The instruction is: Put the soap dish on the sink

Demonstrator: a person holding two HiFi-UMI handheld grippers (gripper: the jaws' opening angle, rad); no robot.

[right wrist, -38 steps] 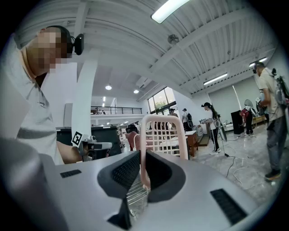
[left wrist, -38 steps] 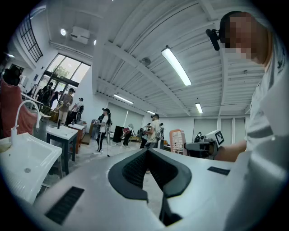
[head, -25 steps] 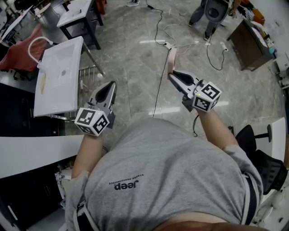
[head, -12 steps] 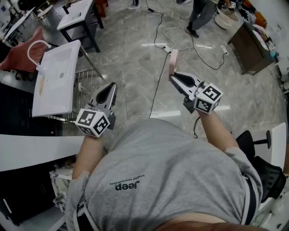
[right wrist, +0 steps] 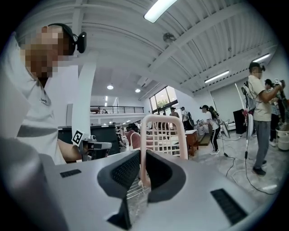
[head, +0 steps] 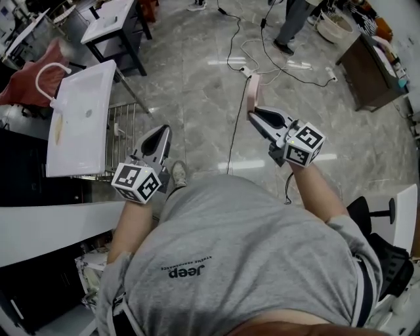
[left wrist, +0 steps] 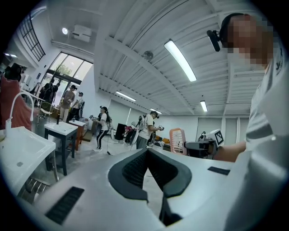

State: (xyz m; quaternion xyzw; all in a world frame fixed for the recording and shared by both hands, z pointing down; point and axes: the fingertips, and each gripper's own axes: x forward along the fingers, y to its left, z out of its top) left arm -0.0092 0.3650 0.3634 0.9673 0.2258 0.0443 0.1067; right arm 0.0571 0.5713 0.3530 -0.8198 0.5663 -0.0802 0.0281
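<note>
Two tools stick out in front of the person in the grey T-shirt [head: 243, 256], one in each fist. Nearest the sink side, the left hand-held gripper [head: 159, 134] has its jaws drawn together at the tips with nothing between them, so it is carrying nothing. The right hand-held gripper [head: 252, 113] is clamped on the bottom edge of the pink soap dish [head: 252, 92], which stands upright beyond the jaws. In the right gripper view its slatted grid and rounded rim rise straight up between the dark pads. The dish is in the air over the grey stone floor [head: 197, 98], touching nothing but the jaws.

Off to the person's left, past the empty tool, is the white sink [head: 82, 125], sitting on a wire metal rack [head: 125, 125] with its curved white faucet [head: 46, 72] at the far end. The dish and the sink are well apart, with the left tool and open floor between them.

By my reckoning the pick-up is done and the grip looks firm. What is left is the carry across to the basin, the setting down on its flat rim, and the letting go.

Farther out, a black cable [head: 233, 125] trails over the floor, and other people [head: 292, 20] stand near the far side of the room.
</note>
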